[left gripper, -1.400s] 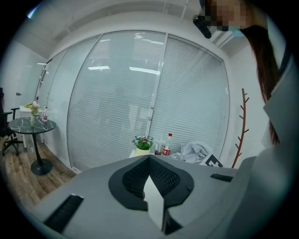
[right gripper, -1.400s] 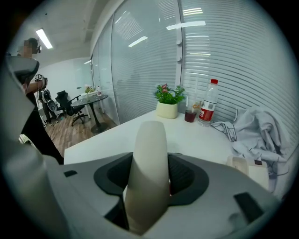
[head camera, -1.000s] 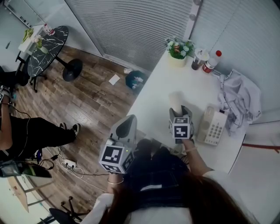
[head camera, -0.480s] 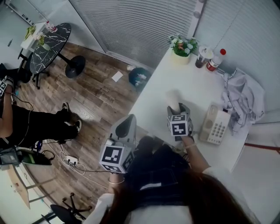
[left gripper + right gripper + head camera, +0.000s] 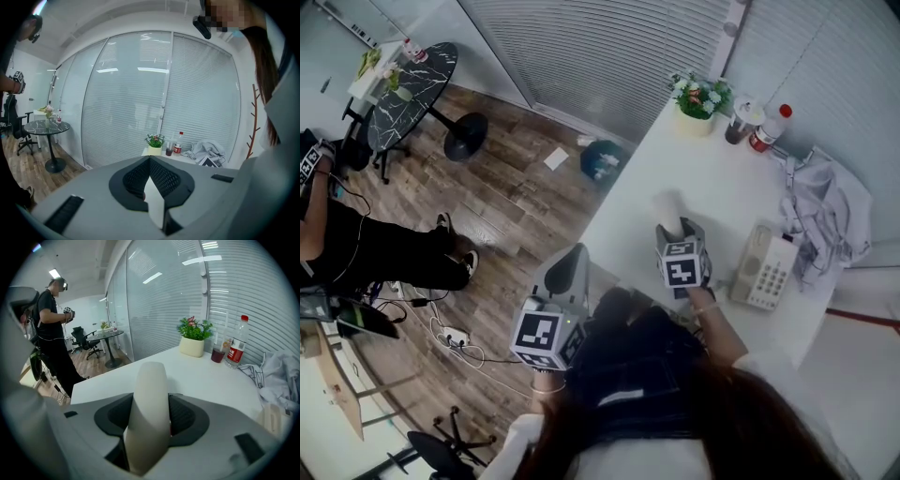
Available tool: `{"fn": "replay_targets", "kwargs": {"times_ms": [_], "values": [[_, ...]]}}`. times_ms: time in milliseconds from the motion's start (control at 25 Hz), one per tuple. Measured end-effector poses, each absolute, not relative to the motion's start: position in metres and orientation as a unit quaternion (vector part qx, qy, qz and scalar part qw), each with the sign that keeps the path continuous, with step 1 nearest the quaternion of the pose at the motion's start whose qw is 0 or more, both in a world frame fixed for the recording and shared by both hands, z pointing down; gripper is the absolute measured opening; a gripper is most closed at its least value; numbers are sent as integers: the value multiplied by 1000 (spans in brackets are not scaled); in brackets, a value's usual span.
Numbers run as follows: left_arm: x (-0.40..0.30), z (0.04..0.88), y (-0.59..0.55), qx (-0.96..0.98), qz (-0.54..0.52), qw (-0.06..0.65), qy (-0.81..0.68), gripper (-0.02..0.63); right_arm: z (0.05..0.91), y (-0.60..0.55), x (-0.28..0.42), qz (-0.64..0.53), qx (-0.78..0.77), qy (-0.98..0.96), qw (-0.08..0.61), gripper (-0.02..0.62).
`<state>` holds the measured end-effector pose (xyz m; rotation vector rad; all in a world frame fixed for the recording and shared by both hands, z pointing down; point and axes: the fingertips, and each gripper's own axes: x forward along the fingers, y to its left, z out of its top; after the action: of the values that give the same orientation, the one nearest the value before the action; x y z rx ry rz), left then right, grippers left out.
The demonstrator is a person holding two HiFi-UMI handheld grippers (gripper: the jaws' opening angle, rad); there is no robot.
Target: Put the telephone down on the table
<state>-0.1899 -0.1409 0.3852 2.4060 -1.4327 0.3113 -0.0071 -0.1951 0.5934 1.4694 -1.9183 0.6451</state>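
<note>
My right gripper (image 5: 679, 236) is shut on the cream telephone handset (image 5: 671, 210), which it holds over the white table (image 5: 712, 173). In the right gripper view the handset (image 5: 149, 404) stands between the jaws and sticks out past them. The phone base (image 5: 763, 270) with its keypad lies on the table to the right of that gripper, apart from it. My left gripper (image 5: 569, 270) hangs off the table's left edge above the wooden floor. Its jaws (image 5: 150, 161) meet at the tips with nothing between them.
At the table's far end stand a potted plant (image 5: 701, 99), a dark cup (image 5: 738, 120) and a red-capped bottle (image 5: 767, 129). A grey cloth (image 5: 827, 211) is heaped at the right. On the floor are a bin (image 5: 602, 159), a round black table (image 5: 408, 89) and a person (image 5: 366, 253).
My right gripper has shifted a little to the left with the handset, away from the phone base. The left gripper has stayed in place.
</note>
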Motion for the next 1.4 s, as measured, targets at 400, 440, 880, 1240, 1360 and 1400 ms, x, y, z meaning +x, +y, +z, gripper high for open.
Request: {"fn": "replay_targets", "kwargs": {"times_ms": [400,440,880,1240,1360,1400], "values": [[-197,390,-140,837,122,160,-508,12,604,-195,-18,246,540,-735,328,221],[-199,391,-140,837,124,162,-508,12,605,-195,-19,246,539,-735,329,221],[-199,392,-145,833,130,170,-510,12,614,-198,-26,247,532,-738,334,221],[-196,395,-149,835,134,168,-508,12,615,-200,-27,233,524,-741,350,221],[-197,395,-150,836,135,165,-505,12,618,-199,-28,234,523,-740,353,221],[-197,396,-150,836,136,164,-506,12,618,-199,-28,234,522,-740,354,221]]}}
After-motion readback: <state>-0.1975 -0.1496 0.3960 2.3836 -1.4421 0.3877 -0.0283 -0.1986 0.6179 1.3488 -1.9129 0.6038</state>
